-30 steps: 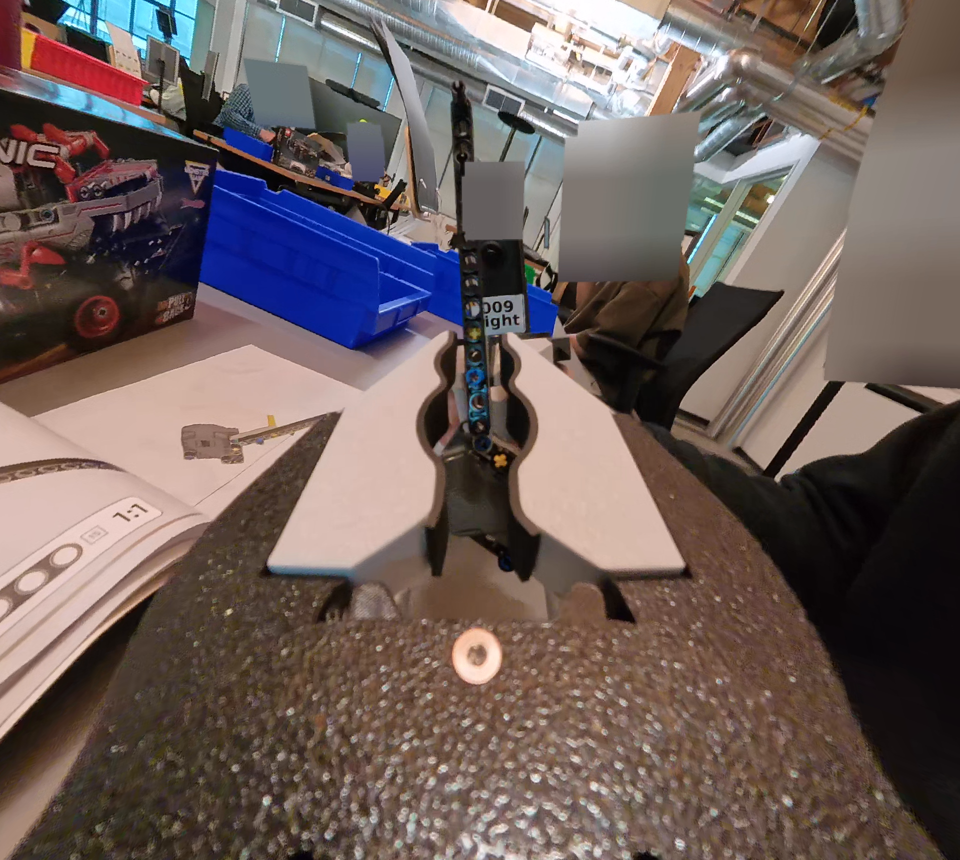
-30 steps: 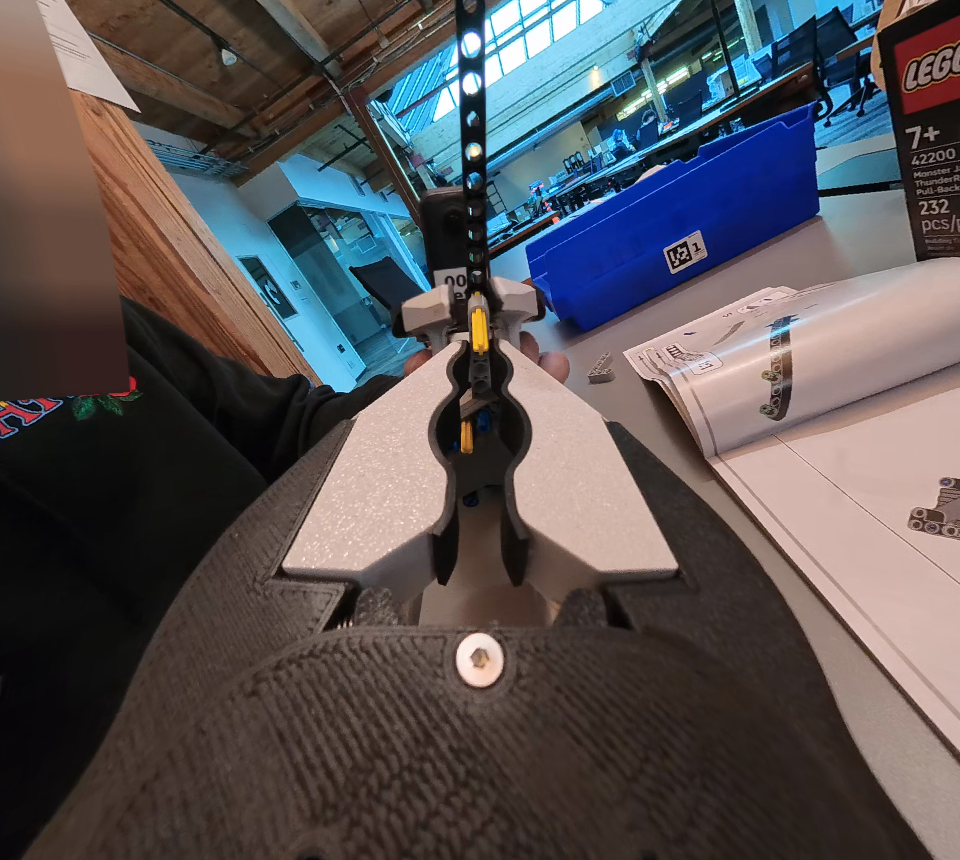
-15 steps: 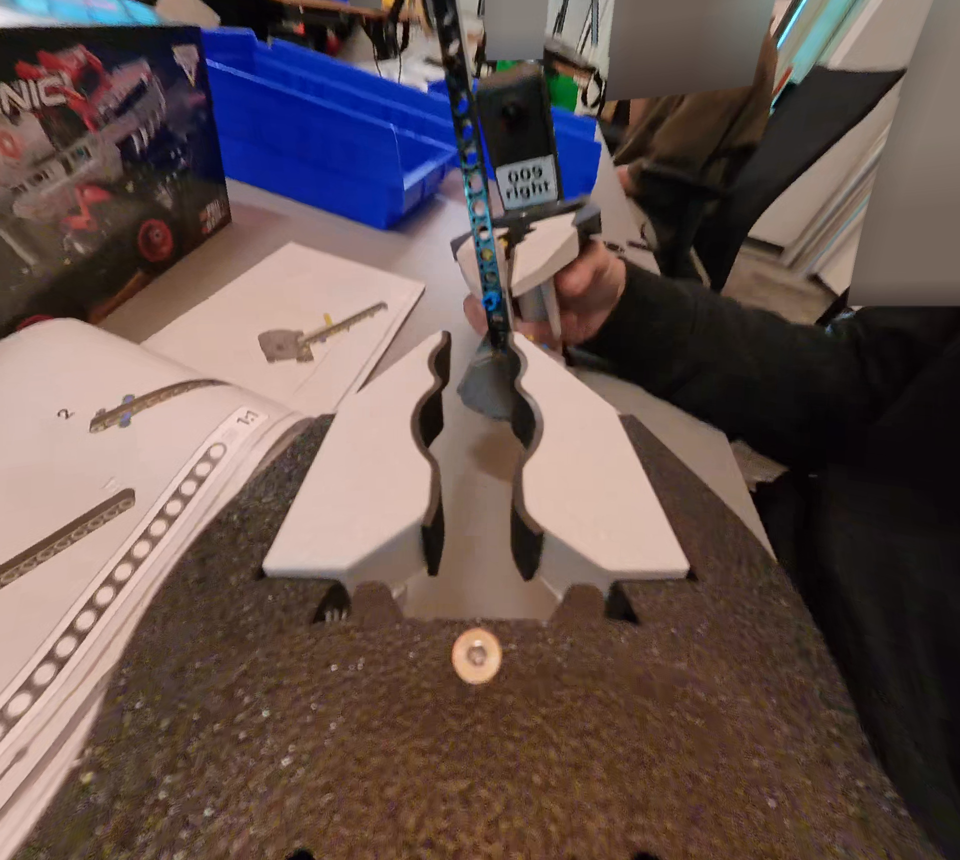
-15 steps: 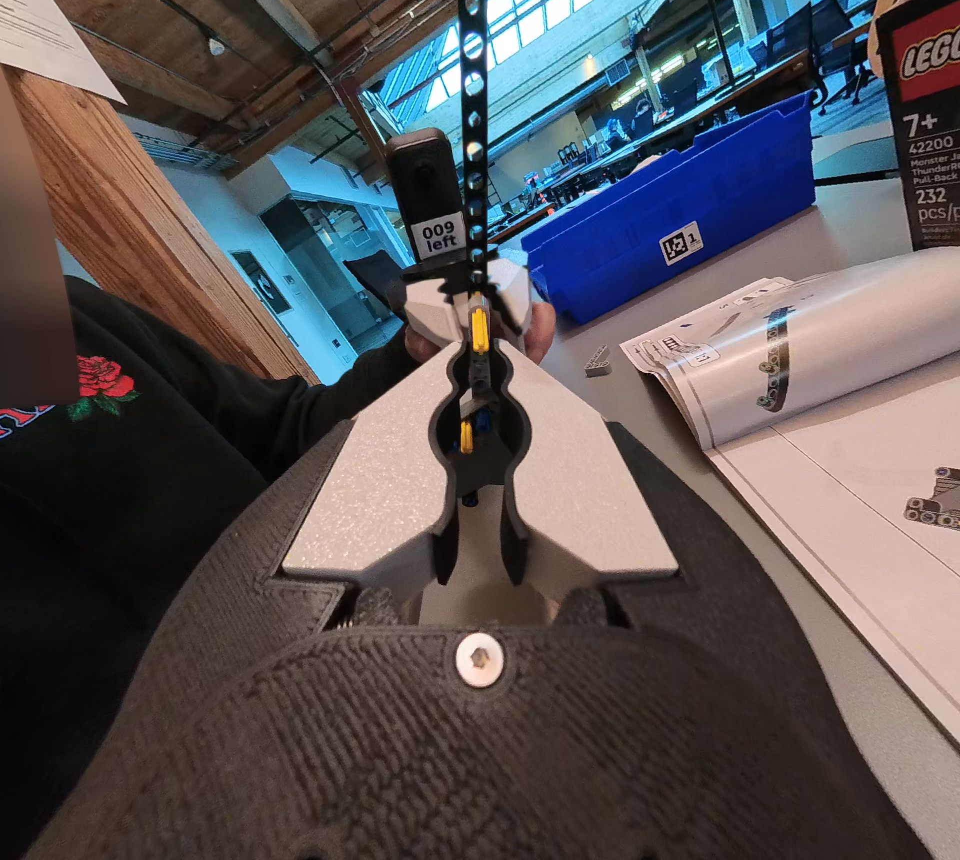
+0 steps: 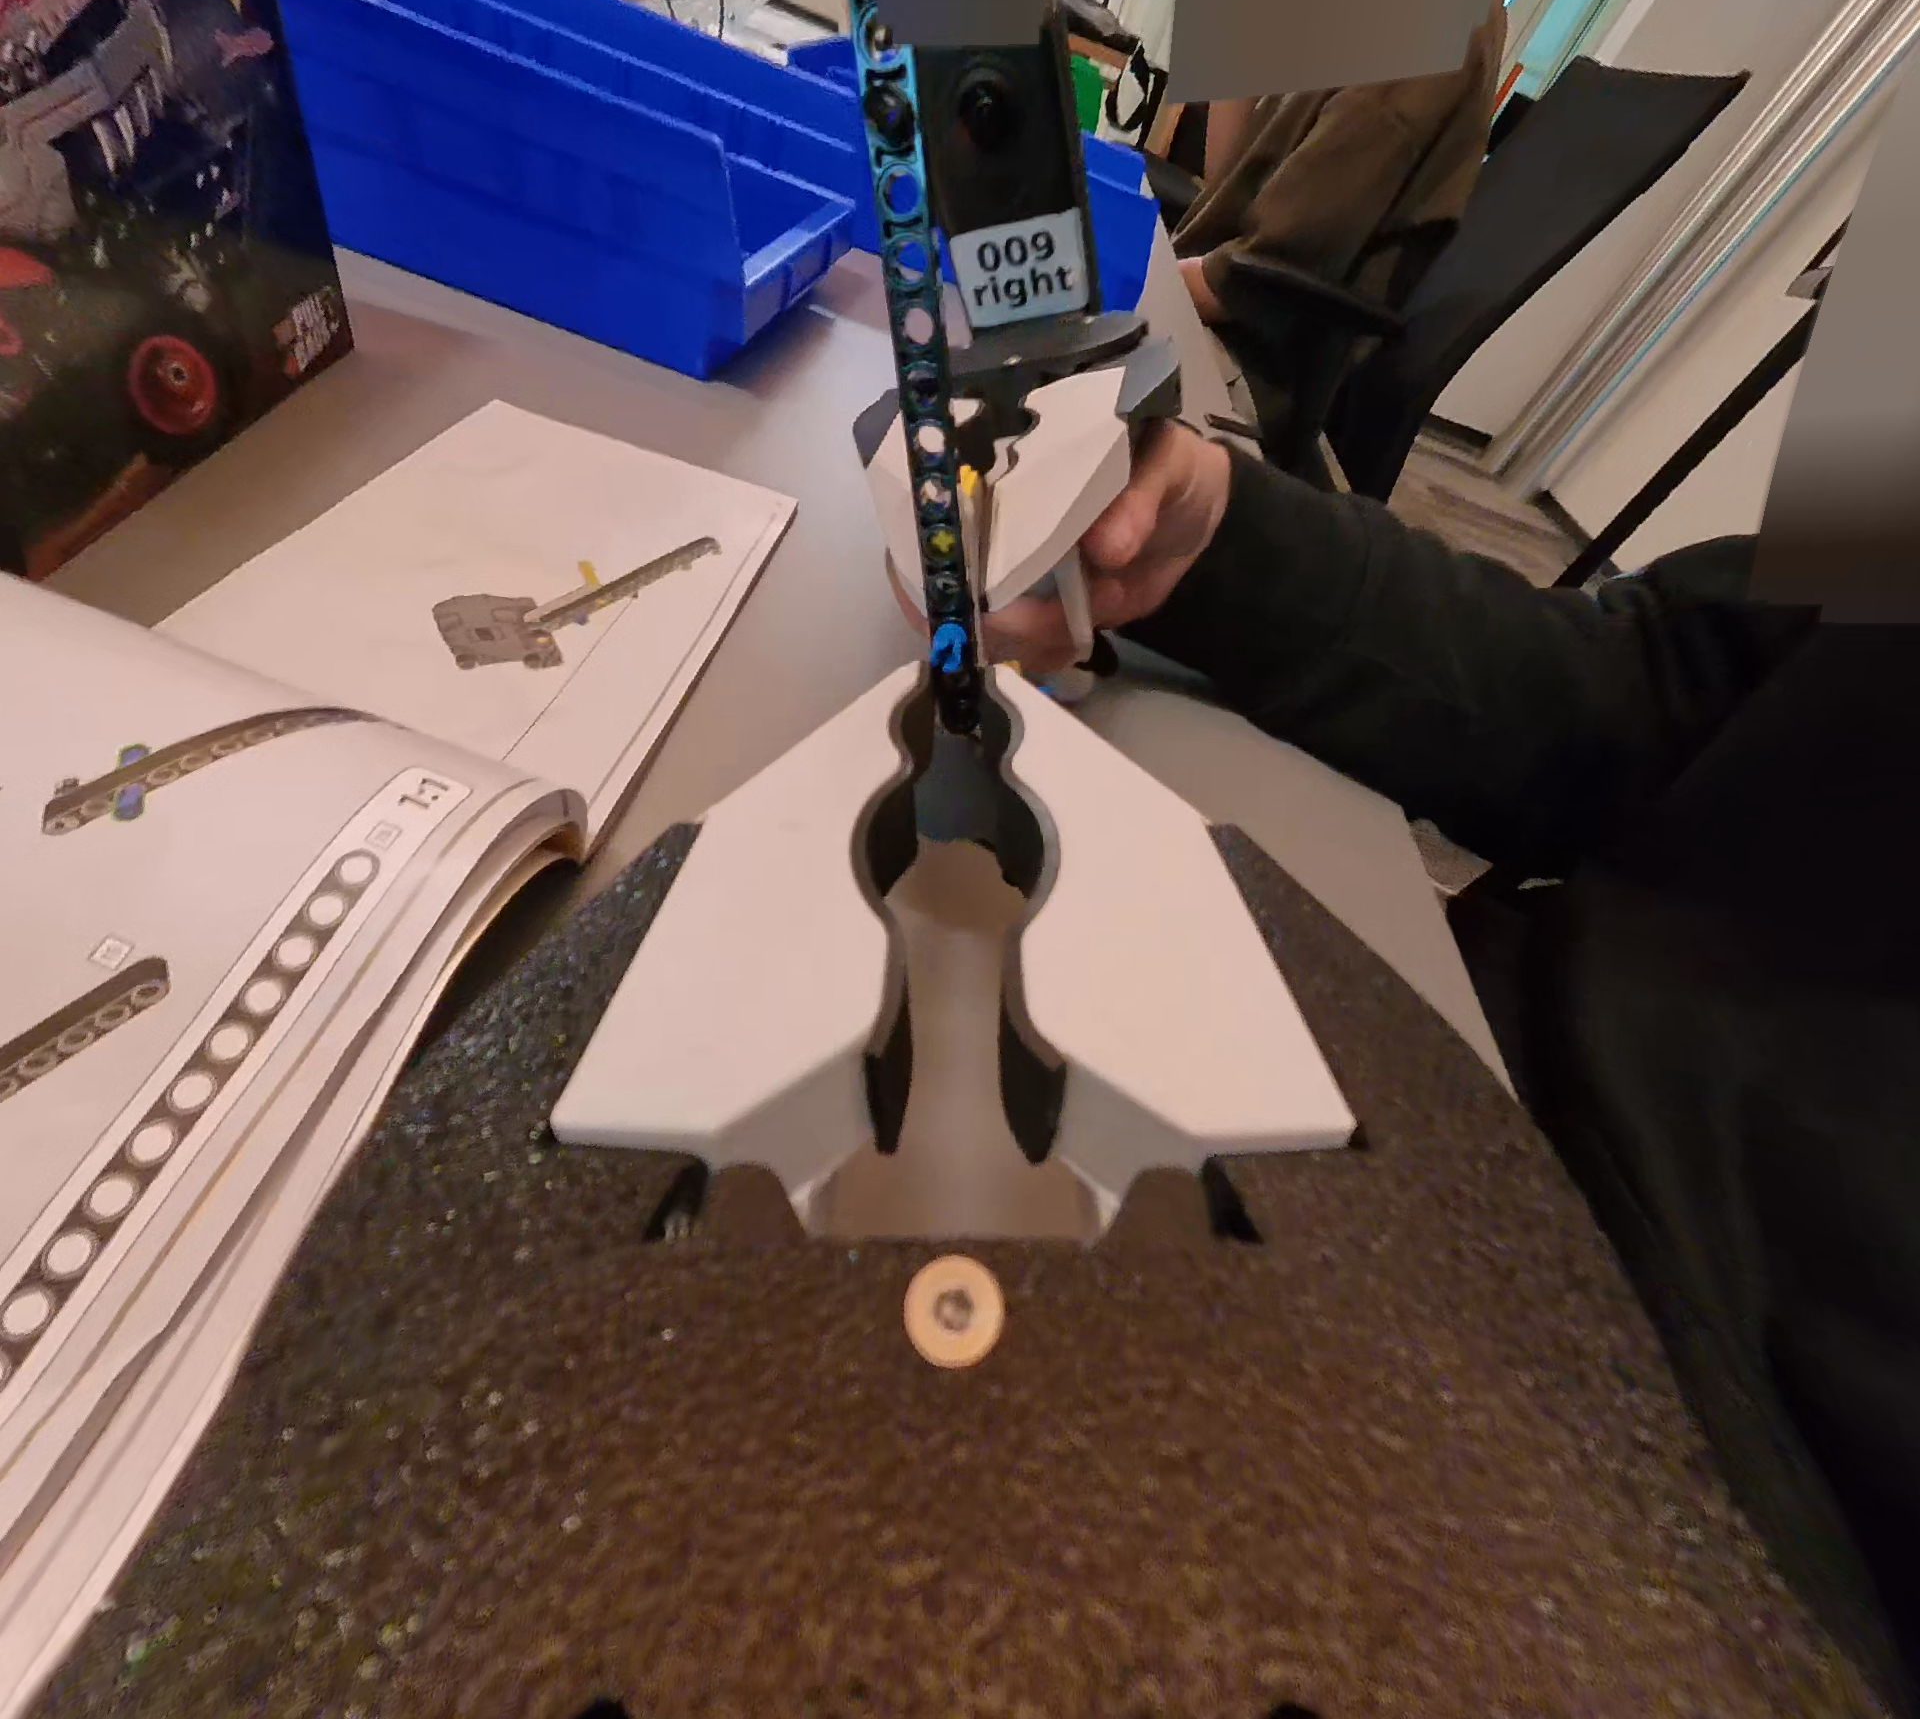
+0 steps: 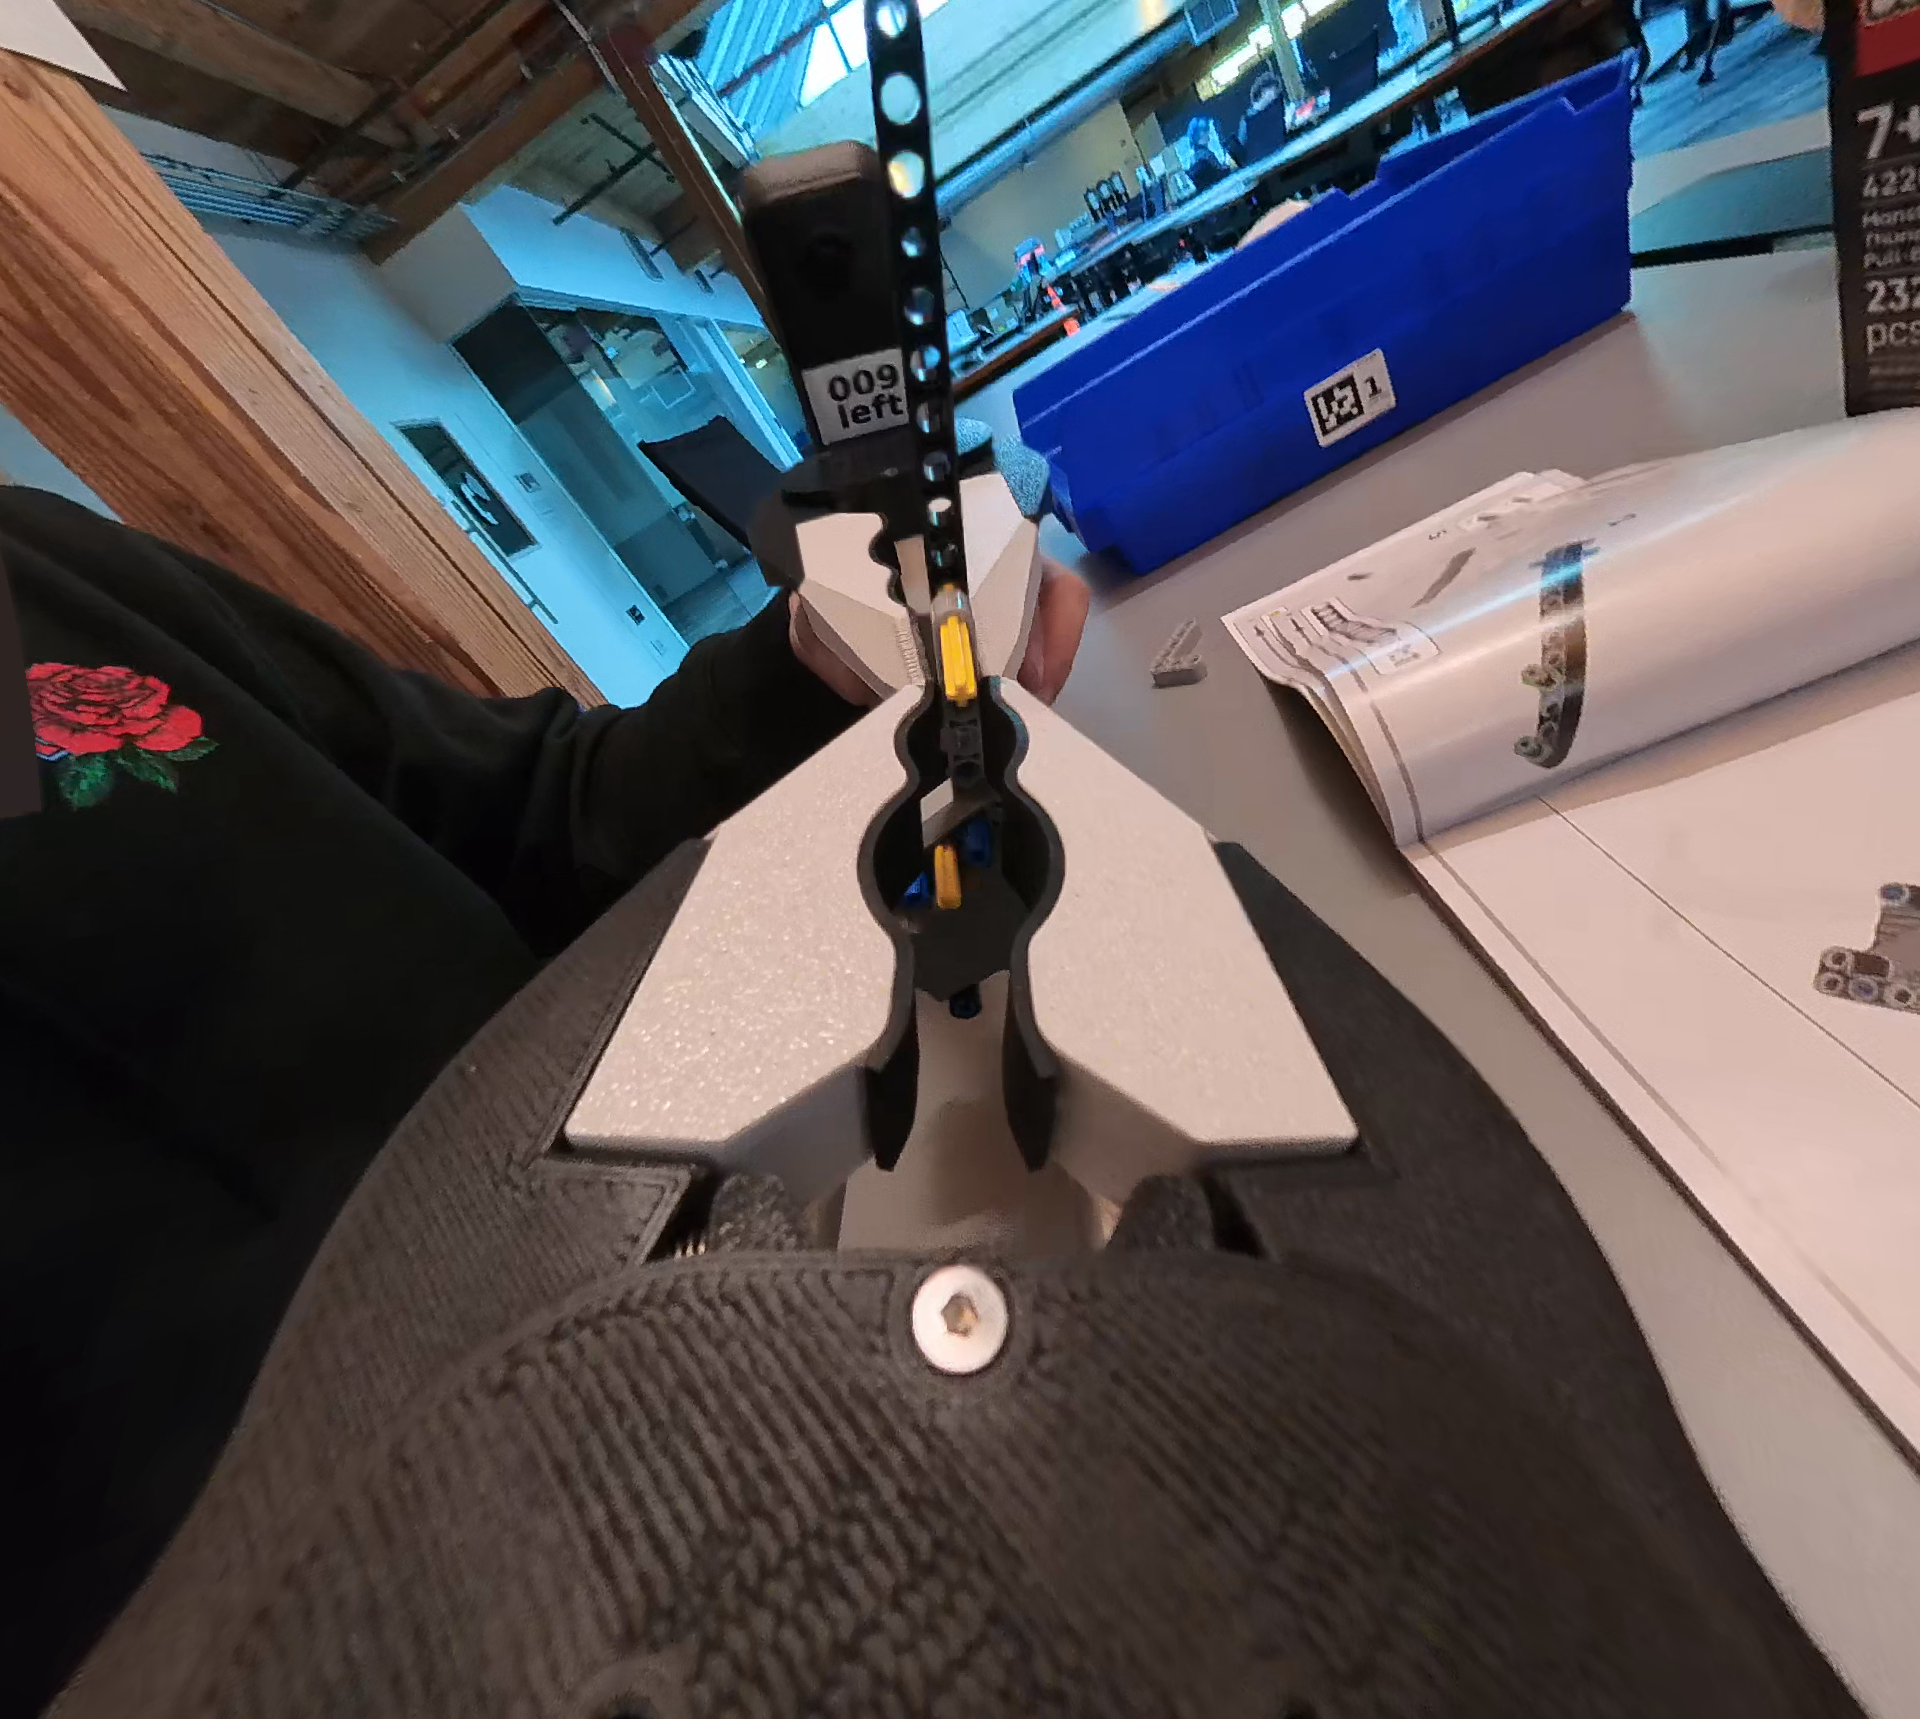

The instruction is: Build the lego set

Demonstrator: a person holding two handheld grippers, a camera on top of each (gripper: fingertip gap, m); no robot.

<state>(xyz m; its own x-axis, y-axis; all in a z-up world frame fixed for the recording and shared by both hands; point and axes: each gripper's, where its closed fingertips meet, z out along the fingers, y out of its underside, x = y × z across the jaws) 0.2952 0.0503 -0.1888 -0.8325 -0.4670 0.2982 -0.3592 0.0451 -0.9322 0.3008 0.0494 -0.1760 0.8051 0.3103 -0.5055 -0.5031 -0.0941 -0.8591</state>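
The long black beam (image 6: 920, 298) stands up out of my right gripper (image 6: 961, 713), whose fingers are clamped on its lower end where a yellow axle (image 6: 954, 646) and small blue pins (image 6: 971, 843) sit in the holes — so the beam rises straight ahead of my right fingertips and leans a little to their left. My left gripper (image 5: 961, 703) faces it from the far side; its fingers stand slightly parted, and the beam's bottom tip with a blue pin (image 5: 945, 646) shows just at their ends, though I cannot tell whether they touch it. I judge the beam light and stiff along its length, smooth plastic that could swivel in a narrow pinch, and long enough that a nudge at the top would lever it. The pins and axle look only pushed in, so I would grip the flat sides near the lower end, clear of them. Beyond my left fingers to their left lies the open instruction booklet (image 5: 260, 838); farther off stand the blue bins (image 5: 540, 142) and the set's box (image 5: 145, 194) on the grey table (image 5: 520, 360).
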